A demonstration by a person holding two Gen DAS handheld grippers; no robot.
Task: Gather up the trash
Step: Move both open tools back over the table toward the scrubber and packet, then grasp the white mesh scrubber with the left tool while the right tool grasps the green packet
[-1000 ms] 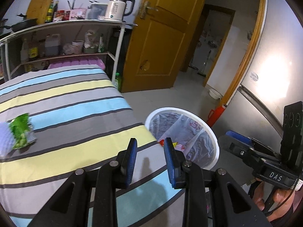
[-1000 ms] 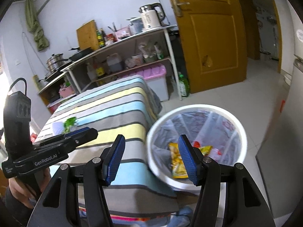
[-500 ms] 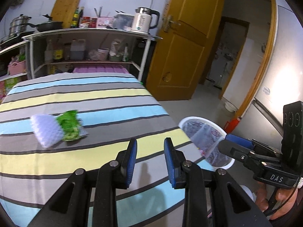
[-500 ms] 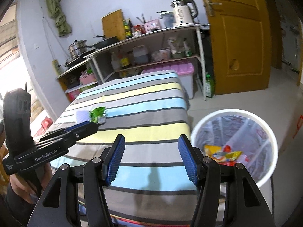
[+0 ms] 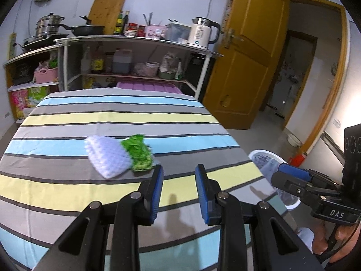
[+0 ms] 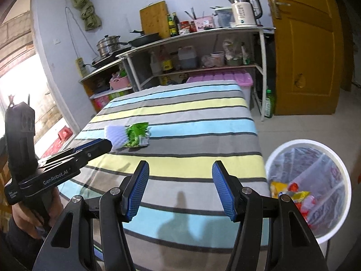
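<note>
On the striped cloth lie a crumpled green wrapper (image 5: 138, 155) and pale purple pad (image 5: 106, 157); I hold both grippers, left gripper (image 5: 179, 189) and right gripper (image 6: 180, 188), fingers apart and empty, ready to pick.

Both fisheye views look forward over a table draped in a blue, yellow and grey striped cloth (image 5: 126, 117) (image 6: 180, 113), toward the metal shelf rack (image 5: 135, 45) (image 6: 194, 38) behind it. The left wrist view sits low and close above the cloth's near edge, square to the rack. The right wrist view stands farther back, off toward the white round waste bin (image 6: 309, 180) beside the cloth; that bin shows only as a sliver at the left view's right (image 5: 264, 158).
</note>
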